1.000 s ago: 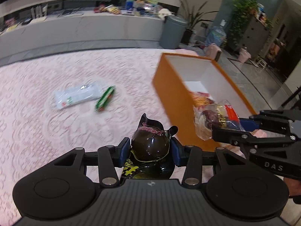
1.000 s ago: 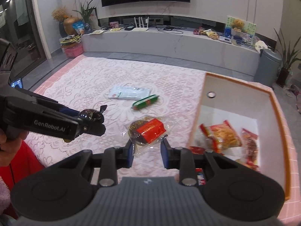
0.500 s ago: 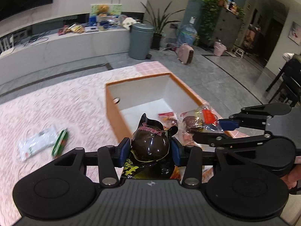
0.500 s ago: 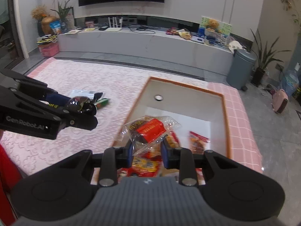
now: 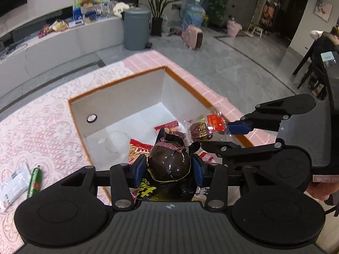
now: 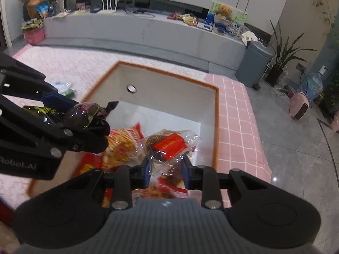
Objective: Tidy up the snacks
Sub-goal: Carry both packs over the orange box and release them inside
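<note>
Both grippers now over box

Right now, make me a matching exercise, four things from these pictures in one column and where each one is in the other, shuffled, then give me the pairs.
Things:
1. dark brown packet
2. clear packet with red label
3. green stick snack
4. orange-rimmed box

Places:
A. lying on the lace cloth beside a white packet
B. clamped in the left gripper
C. under both grippers, snacks inside
D. clamped in the right gripper

Pairs: 1-B, 2-D, 3-A, 4-C
</note>
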A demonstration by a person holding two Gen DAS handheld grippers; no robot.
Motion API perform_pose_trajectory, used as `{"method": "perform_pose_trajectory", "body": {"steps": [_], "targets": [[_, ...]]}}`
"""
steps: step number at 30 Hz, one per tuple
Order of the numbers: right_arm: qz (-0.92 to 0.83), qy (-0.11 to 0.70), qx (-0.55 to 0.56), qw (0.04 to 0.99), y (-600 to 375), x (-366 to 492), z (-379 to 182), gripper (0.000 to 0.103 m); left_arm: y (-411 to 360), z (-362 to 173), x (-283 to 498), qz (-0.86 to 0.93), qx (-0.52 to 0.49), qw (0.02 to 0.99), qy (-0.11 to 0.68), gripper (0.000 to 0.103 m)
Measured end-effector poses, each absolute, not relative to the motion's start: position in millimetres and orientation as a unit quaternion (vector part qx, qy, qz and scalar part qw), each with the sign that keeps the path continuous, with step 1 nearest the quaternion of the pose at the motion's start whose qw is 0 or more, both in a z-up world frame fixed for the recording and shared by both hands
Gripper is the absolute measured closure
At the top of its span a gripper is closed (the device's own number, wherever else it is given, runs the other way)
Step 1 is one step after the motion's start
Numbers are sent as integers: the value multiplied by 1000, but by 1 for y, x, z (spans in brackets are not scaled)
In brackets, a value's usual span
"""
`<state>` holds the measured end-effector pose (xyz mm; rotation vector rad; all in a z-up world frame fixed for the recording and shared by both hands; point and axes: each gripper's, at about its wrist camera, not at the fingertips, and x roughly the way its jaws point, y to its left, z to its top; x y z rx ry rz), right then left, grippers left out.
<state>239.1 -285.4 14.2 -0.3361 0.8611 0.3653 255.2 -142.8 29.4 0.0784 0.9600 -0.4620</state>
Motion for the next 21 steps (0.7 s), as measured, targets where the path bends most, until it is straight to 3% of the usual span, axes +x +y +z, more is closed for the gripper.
{"method": "perform_pose_trajectory", "body": {"steps": [12, 21], "targets": [[179, 448, -164, 860, -291, 275, -29, 75, -156, -6, 280, -216, 69, 841, 490, 51], [203, 428, -242, 847, -275, 273, -41, 74, -162, -18, 287, -202, 94, 834, 504, 49]]}}
